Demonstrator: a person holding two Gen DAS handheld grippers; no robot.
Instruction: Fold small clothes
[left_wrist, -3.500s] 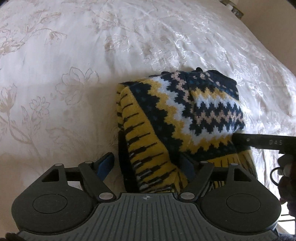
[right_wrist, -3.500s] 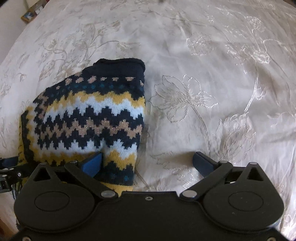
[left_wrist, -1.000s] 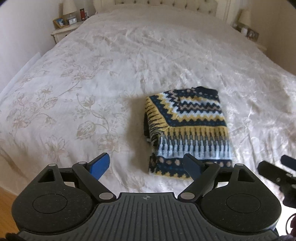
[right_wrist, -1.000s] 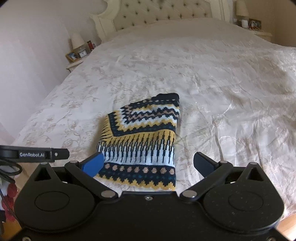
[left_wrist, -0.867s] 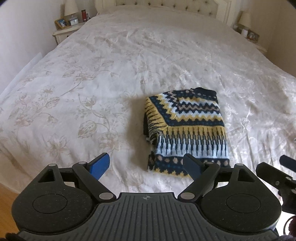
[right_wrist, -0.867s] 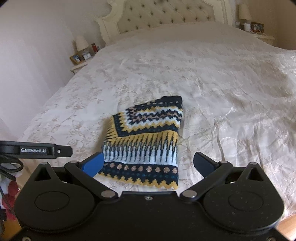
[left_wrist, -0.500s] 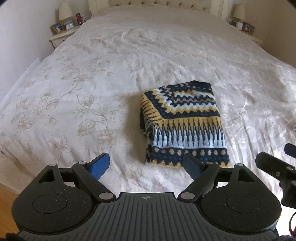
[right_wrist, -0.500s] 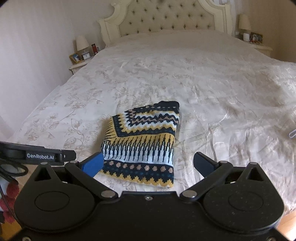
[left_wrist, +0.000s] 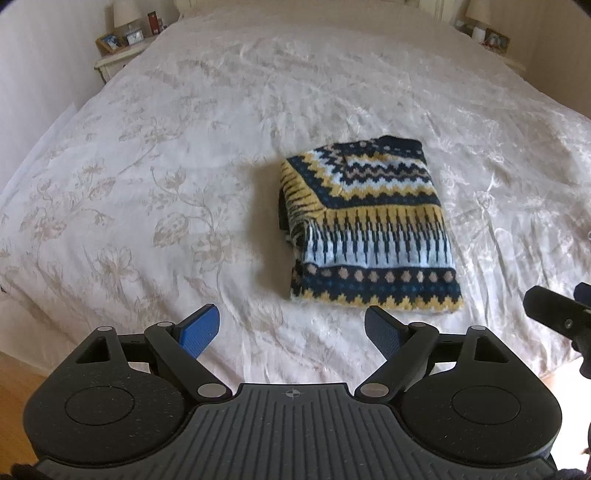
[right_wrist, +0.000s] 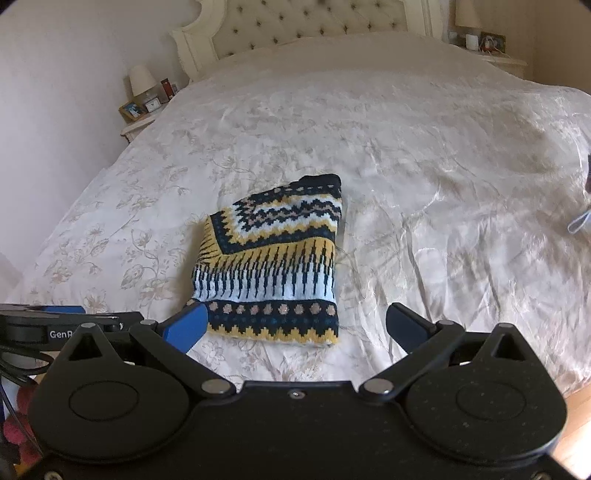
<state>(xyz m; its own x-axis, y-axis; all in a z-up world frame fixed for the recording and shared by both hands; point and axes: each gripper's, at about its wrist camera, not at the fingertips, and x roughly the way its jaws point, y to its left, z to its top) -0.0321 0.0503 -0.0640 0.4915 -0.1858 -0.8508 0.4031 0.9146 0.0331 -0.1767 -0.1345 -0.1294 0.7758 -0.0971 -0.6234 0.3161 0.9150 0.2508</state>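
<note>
Sweater (left_wrist: 369, 229) lay folded on bed (left_wrist: 147, 166), near its front edge. Left gripper (left_wrist: 291, 328) and right gripper (right_wrist: 295, 325) fingers wide open, empty. Might flop open if bumped, being loose and soft.

Soft daylight, sheen on the bedspread (left_wrist: 332, 92), slight blur, strong fisheye bending at the edges.

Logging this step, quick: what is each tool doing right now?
Left tool: open, holding nothing.
Right tool: open, holding nothing; the folded sweater lies free on the bed.
</note>
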